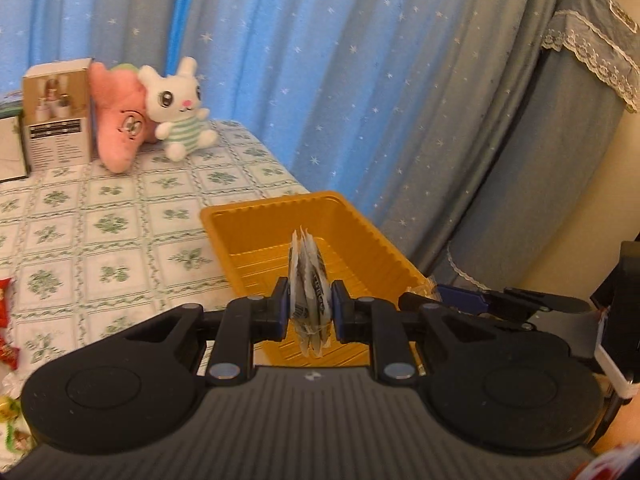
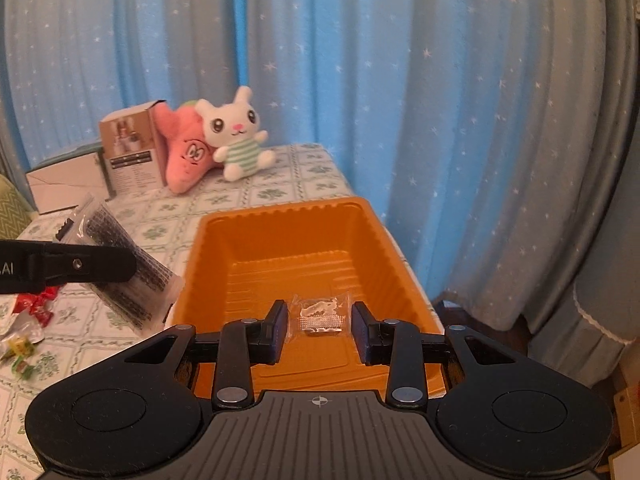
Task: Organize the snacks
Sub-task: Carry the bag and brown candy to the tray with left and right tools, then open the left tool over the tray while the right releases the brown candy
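My left gripper [image 1: 310, 306] is shut on a flat black-and-white snack packet [image 1: 309, 280], seen edge-on and upright over the near end of the orange tray [image 1: 256, 232]. In the right wrist view that packet [image 2: 120, 268] hangs tilted beside the tray's left wall, in the left gripper [image 2: 124, 268]. My right gripper [image 2: 320, 324] is shut on a small clear packet [image 2: 321, 316] with pale contents, held above the floor of the tray [image 2: 280, 232]. The tray looks bare inside. In the left wrist view the right gripper [image 1: 436, 294] sits at the tray's right rim, with a crinkled wrapper [image 1: 422, 286] at its tip.
A white bunny plush [image 2: 238, 136], a pink plush [image 2: 188, 156] and a brown box [image 2: 132, 152] stand at the back of the floral tablecloth [image 2: 280, 184]. Red-wrapped candies [image 2: 36, 308] and green ones [image 2: 20, 356] lie left. The table edge runs right of the tray, with blue curtains behind.
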`<state>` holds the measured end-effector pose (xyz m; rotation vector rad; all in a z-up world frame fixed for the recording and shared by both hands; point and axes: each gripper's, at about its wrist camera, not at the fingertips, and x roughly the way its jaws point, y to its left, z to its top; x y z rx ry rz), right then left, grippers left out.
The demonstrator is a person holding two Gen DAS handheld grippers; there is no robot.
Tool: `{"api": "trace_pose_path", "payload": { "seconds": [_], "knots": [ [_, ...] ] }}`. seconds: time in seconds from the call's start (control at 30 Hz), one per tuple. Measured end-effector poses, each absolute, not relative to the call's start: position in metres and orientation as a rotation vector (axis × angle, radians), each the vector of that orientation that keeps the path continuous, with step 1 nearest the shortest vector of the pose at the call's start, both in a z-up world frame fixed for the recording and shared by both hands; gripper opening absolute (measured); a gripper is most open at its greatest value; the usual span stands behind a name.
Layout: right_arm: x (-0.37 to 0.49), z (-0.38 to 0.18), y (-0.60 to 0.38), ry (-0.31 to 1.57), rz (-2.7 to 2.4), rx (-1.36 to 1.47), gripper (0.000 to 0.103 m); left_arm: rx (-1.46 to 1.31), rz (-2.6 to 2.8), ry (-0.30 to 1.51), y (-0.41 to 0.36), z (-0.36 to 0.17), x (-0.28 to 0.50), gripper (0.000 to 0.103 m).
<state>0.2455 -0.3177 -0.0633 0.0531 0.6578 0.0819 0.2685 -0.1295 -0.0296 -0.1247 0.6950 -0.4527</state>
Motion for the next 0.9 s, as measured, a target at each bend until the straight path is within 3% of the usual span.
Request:
{"api": "trace_pose_path", "payload": {
  "seconds": [0.5, 0.63, 0.9],
  "knots": [
    [0.269, -0.075, -0.344, 0.726, 0.086, 0.106, 0.035, -0.091, -0.463, 0.761, -0.163, -0.061, 0.302, 0.019],
    [0.272, -0.075, -0.343, 0.733, 0.091, 0.111, 0.035, -0.078, -0.448, 0.761, -0.163, -0.060, 0.302, 0.024],
    [0.274, -0.074, -0.337, 0.740, 0.113, 0.121, 0.035, -0.071, -0.415, 0.748, -0.147, -0.054, 0.295, 0.025]
  ]
}}
